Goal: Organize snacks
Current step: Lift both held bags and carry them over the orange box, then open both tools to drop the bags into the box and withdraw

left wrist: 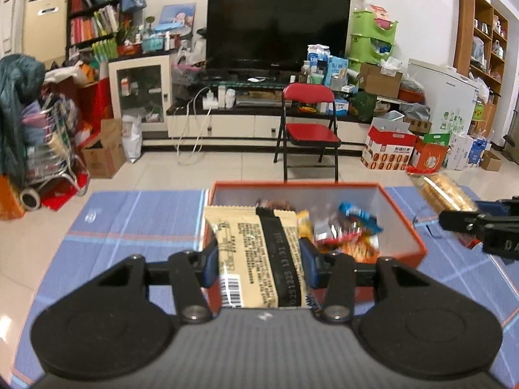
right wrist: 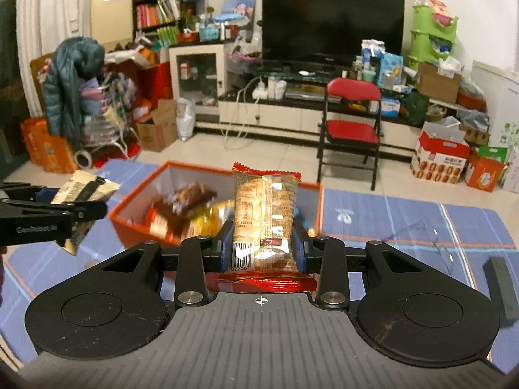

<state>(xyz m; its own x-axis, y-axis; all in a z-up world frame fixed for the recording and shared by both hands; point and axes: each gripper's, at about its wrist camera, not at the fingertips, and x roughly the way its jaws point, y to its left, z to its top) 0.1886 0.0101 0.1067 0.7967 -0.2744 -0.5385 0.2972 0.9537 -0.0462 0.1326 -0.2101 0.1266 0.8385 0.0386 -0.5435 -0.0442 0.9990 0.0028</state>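
black gripper (left wrist: 258, 253), blue pads, silver screws

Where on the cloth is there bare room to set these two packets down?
Bare cloth lies left of the orange box. To its right, the patch is bordered by eyeglasses and a black bar. The box itself is crowded.

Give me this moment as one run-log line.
left gripper: shut on beige snack pack | right gripper: shut on clear biscuit pack | orange box: open, snacks inside
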